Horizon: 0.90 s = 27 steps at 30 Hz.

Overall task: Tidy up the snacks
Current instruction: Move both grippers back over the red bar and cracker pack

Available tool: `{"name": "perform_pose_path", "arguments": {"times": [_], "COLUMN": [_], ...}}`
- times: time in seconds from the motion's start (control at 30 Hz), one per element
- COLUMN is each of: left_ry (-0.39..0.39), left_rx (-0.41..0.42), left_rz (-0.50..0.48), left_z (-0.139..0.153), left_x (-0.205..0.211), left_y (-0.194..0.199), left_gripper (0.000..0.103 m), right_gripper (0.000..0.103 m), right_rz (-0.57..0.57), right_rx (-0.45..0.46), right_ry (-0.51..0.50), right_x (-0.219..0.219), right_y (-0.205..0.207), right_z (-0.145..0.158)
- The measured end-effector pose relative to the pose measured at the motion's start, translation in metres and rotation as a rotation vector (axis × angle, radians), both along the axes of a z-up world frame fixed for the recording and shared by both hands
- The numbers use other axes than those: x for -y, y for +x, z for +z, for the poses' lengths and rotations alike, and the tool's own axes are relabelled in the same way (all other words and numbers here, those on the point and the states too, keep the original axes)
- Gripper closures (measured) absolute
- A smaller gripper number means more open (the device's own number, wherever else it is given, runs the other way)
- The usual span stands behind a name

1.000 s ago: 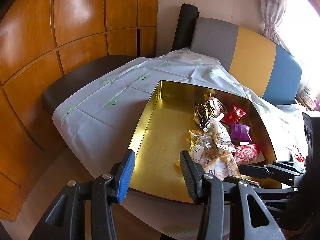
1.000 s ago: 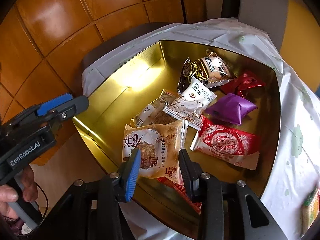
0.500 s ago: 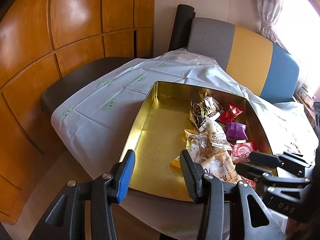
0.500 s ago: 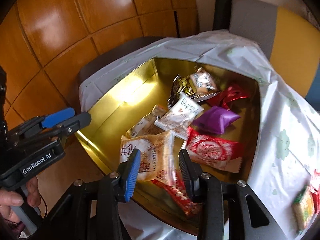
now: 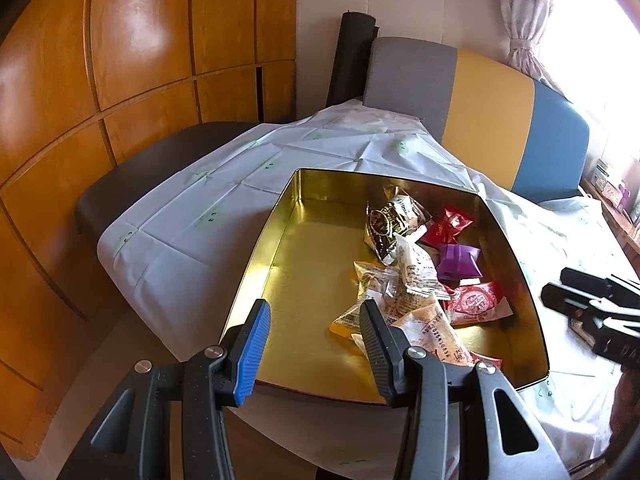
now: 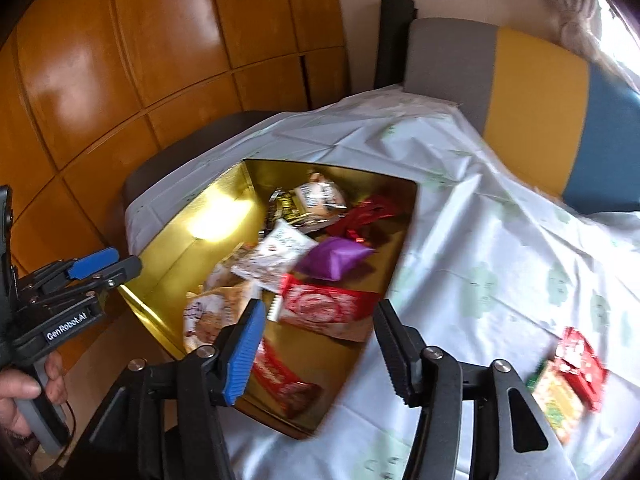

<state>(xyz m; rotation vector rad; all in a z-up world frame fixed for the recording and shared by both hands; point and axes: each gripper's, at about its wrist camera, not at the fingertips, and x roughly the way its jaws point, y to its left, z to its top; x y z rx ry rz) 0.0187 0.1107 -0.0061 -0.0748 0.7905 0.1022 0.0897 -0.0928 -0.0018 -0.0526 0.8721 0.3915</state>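
A gold tin box (image 5: 280, 248) (image 6: 188, 252) sits on the table and holds several wrapped snacks, among them a purple pack (image 5: 458, 260) (image 6: 332, 258) and a red-and-white pack (image 5: 478, 302) (image 6: 320, 306). My left gripper (image 5: 312, 340) is open and empty, held over the tin's near left edge; it also shows in the right wrist view (image 6: 104, 264). My right gripper (image 6: 316, 344) is open and empty above the tin's near right corner; it shows in the left wrist view (image 5: 576, 292). Red (image 6: 580, 360) and green (image 6: 556, 400) snack packs lie on the cloth at right.
A white tablecloth with green prints (image 5: 192, 216) (image 6: 500, 248) covers the table. A bench back in grey, yellow and blue (image 5: 492, 112) stands behind it. A dark seat (image 5: 132, 176) and wood wall panels (image 5: 120, 60) are at left.
My right gripper has pulled back and swung right, away from the beige snack pack, opening wider; loose packs on the cloth came into view. The left gripper has hardly moved.
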Motion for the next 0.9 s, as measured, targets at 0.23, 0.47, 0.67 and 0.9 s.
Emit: {"name": "perform_pose_path", "arguments": {"times": [0.23, 0.47, 0.67, 0.9], "left_ry": [0.011, 0.028, 0.048, 0.07], "left_rx": [0.007, 0.012, 0.018, 0.015], "left_rz": [-0.024, -0.053, -0.091, -0.139], "left_z": [0.002, 0.005, 0.008, 0.01], "left_x": [0.009, 0.02, 0.033, 0.052], "left_y": [-0.001, -0.002, -0.002, 0.0], "left_gripper": [0.056, 0.056, 0.056, 0.056], "right_gripper": [0.027, 0.023, 0.02, 0.017], "right_rz": [-0.101, -0.242, -0.391, -0.557], "right_rx": [0.006, 0.005, 0.001, -0.001], "right_ry": [-0.024, -0.051, -0.079, -0.131], "right_x": [0.052, 0.117, 0.186, 0.258], "right_y": [-0.004, -0.008, -0.016, -0.024], "right_z": [0.009, 0.018, 0.025, 0.024]}}
